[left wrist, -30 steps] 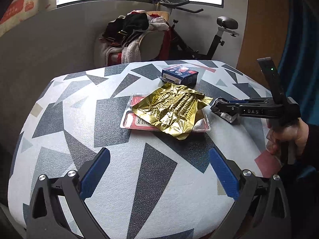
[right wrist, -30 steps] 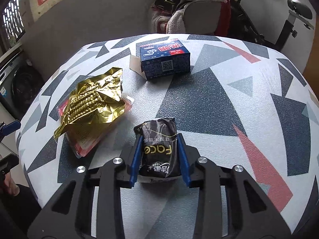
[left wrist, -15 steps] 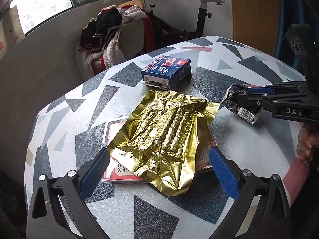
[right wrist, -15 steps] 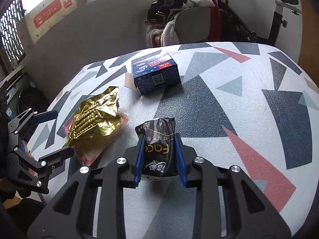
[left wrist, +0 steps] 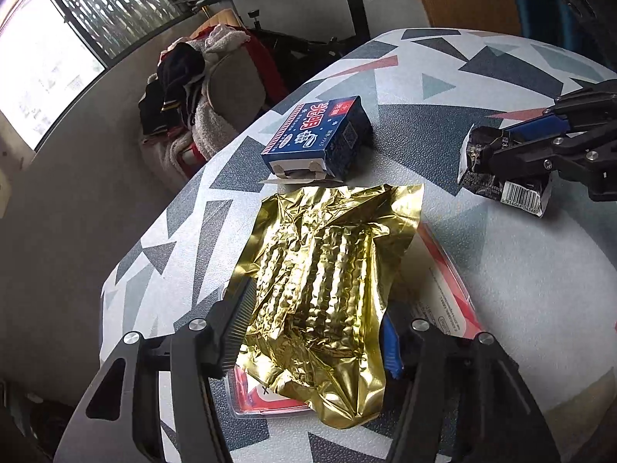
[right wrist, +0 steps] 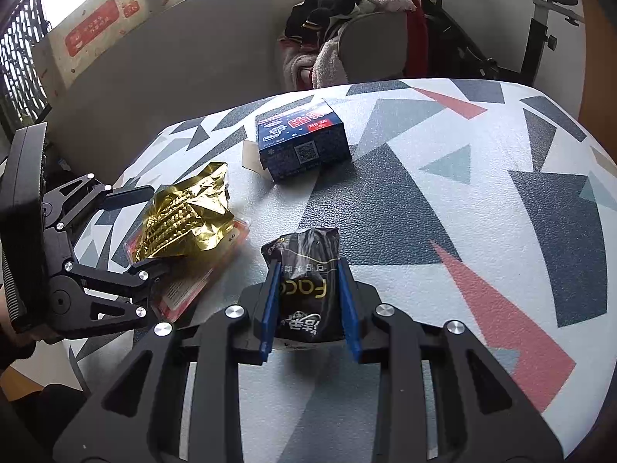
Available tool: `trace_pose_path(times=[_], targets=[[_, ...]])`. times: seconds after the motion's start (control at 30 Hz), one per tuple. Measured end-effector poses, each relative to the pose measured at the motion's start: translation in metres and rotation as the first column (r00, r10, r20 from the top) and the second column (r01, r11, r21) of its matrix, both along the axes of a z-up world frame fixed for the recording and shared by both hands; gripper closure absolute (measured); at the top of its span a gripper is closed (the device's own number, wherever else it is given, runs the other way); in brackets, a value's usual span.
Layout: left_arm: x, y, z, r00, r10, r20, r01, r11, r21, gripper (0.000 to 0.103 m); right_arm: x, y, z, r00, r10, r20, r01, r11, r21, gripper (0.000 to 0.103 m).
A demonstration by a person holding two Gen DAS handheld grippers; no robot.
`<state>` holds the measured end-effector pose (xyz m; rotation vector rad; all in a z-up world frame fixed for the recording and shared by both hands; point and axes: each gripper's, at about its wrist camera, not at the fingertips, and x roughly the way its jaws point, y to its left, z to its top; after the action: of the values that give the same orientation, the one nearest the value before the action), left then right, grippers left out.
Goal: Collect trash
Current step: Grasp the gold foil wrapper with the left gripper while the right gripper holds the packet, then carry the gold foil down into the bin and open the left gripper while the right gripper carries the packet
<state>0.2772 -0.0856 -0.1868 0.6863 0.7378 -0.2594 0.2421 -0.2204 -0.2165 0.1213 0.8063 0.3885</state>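
Left claw (left wrist: 312, 332) advanced — straddles gold wrapper (left wrist: 327, 289).

Between my right fingers (right wrist: 310, 310) the black wrapper (right wrist: 306, 289) read "Face", upside down to me, with white Chinese characters below it that I could not make out. From my left side its white end carried a barcode (left wrist: 520, 193) whose digits were too small to read. At twelve o'clock on the bench the blue box (right wrist: 302, 141) showed large Chinese characters, a red label and a QR code. The red sign (right wrist: 90, 32) at ten o'clock was illegible.
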Motion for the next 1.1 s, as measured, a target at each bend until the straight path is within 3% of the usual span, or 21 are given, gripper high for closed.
trace_pose_path(times=[0.1,0.2,0.4,0.53,0.6,0.8,0.93,1.1], targets=[[-0.006,0.015,0.017,0.999,0.021,0.024,-0.018,0.991,-0.135,0.071,0.0,0.0,0.0,1.0,0.004,0.005,-0.004,1.0,0.0,0.072],[-0.007,0.037,0.039,0.996,0.084,-0.008,-0.082,0.948,-0.308,0.072,-0.001,0.001,0.001,1.0,0.004,0.008,-0.004,1.0,-0.001,0.072],[-0.018,0.08,0.079,0.986,0.138,-0.088,-0.164,0.8,-0.577,0.072,-0.003,0.002,0.002,1.0,-0.004,0.023,0.004,1.0,-0.018,0.072],[-0.04,0.1,0.087,0.981,0.134,-0.137,-0.192,0.694,-0.694,0.072,-0.003,0.003,0.003,1.0,-0.007,0.029,0.008,1.0,-0.03,0.072],[-0.054,0.105,0.086,0.98,0.136,-0.147,-0.2,0.661,-0.723,0.072,-0.003,0.004,0.003,1.0,-0.005,0.026,0.006,0.999,-0.04,0.072],[-0.083,0.112,0.083,0.975,0.129,-0.181,-0.222,0.626,-0.748,0.072,-0.006,0.009,0.007,0.999,-0.01,0.044,0.014,0.995,-0.099,0.072],[-0.101,0.114,0.093,0.979,0.109,-0.171,-0.201,0.636,-0.745,0.072,-0.016,0.019,0.022,0.997,0.031,0.066,-0.02,0.988,-0.156,0.072],[-0.129,0.115,0.102,0.982,0.077,-0.173,-0.183,0.625,-0.759,0.072,-0.049,0.02,0.05,0.994,0.039,0.1,-0.03,0.996,-0.085,0.072]])
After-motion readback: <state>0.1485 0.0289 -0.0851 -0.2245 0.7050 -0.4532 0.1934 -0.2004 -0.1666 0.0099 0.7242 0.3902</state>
